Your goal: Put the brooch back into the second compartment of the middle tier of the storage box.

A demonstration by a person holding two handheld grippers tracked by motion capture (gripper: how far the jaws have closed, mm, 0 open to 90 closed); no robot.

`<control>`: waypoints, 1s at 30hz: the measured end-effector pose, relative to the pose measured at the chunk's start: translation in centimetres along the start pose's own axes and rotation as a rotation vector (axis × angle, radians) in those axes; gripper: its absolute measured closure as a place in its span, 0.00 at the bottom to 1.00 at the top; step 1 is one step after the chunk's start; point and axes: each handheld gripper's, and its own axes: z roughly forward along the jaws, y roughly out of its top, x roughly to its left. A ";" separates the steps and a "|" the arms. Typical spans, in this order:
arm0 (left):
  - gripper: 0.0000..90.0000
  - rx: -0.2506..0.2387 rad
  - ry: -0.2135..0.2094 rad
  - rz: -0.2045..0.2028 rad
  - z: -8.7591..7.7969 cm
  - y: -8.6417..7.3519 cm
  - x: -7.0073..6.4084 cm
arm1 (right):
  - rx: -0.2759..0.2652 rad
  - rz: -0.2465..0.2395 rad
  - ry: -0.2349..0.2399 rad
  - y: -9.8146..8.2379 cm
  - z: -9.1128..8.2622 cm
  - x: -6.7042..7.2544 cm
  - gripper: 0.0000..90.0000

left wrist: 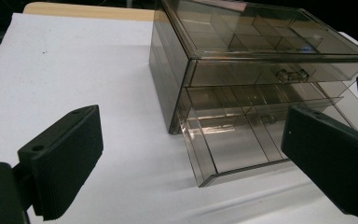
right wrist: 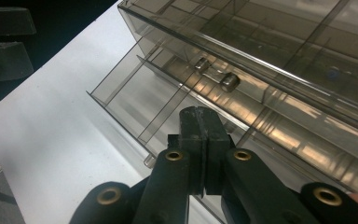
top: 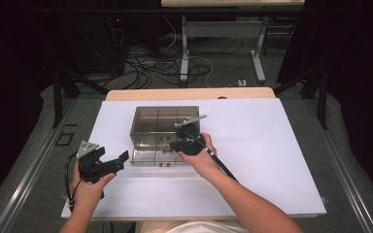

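- The smoky clear plastic two-drawer organiser box (top: 162,127) sits mid-desk, its lower drawer (left wrist: 233,149) pulled out.
- My right gripper (right wrist: 199,122) is pressed shut above that drawer, apparently gripping nothing; whether to push or pull next I can't tell.
- My left gripper (top: 108,163), left of the box, gapes wide and empty.

Lab: black curtains (top: 9,58), floor cables (top: 150,68)

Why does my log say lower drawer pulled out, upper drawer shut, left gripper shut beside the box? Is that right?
Not quite: the left gripper is open, not shut. The left gripper view shows its jaws spread wide apart, with the box between them farther off. The rest holds: the lower drawer is pulled out, the upper drawer is shut, and the gripper sits beside the box in the high view.
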 end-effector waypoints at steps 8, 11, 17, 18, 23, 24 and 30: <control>0.06 0.000 0.000 0.000 0.0 0.0 0.0 | 0.013 -0.002 0.007 -0.1 1.0 0.5 1.00; 0.06 0.000 0.000 0.000 0.0 0.0 0.0 | 0.030 -0.004 0.005 -0.1 1.4 0.7 1.00; 0.06 0.001 -0.001 0.000 0.0 0.0 0.0 | 0.045 0.006 0.008 -0.2 2.2 0.8 1.00; 0.06 0.001 -0.001 0.000 0.0 0.0 0.0 | 0.043 -0.002 0.006 -0.2 2.4 0.8 1.00; 0.06 0.001 -0.001 0.000 0.0 0.0 0.0 | 0.039 0.012 0.007 -0.3 3.1 0.9 1.00; 0.06 0.001 -0.001 0.000 0.0 0.0 0.0 | 0.044 0.010 0.004 -0.3 3.2 0.9 1.00; 0.06 0.002 -0.001 0.001 0.0 0.0 0.0 | 0.046 0.017 -0.004 -0.3 3.8 0.8 1.00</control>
